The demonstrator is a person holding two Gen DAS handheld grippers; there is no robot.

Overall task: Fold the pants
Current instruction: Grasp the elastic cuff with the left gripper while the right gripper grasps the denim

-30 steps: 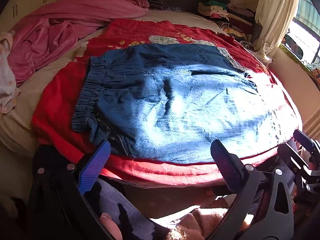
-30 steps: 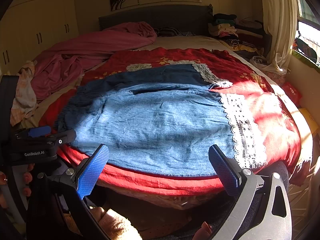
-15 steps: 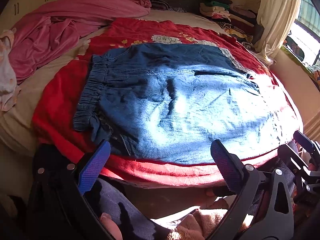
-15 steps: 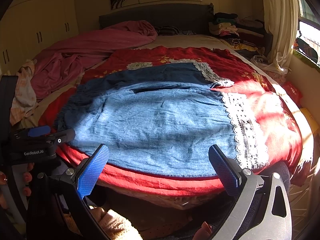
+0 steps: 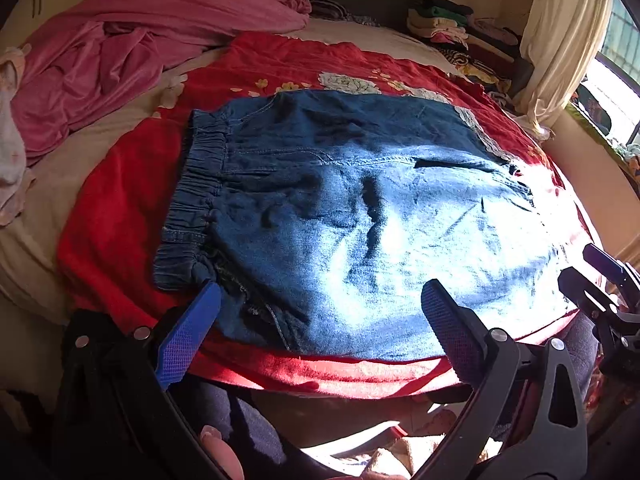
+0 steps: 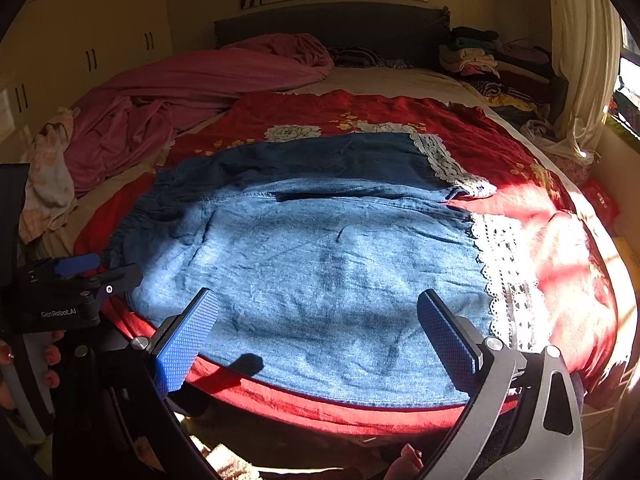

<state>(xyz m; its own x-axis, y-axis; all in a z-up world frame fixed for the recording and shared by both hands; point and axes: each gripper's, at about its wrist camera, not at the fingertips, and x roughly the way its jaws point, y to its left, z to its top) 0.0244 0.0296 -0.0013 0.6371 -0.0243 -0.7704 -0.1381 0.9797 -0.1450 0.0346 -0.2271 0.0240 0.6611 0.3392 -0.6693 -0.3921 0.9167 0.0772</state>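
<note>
Pants [image 5: 360, 216] lie flat on your red blanket [image 5: 116, 216].
Your left gripper [image 5: 320, 332] and right gripper [image 6: 318, 332] gape wide and empty, waistband [image 5: 196, 196] at nine o'clock.

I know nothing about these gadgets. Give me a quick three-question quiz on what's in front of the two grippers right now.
1. True or false: the left gripper is clamped on the denim pants.
2. What lies directly under the pants? A) pink blanket B) red blanket C) bare floor
3. Fill in: the leg hems carry white ____ trim.

Key
1. False. Both the left gripper and the right gripper have their jaws spread and hold nothing.
2. B, the red blanket. The pink blanket is bunched farther back.
3. Lace; see the lace trim.
</note>
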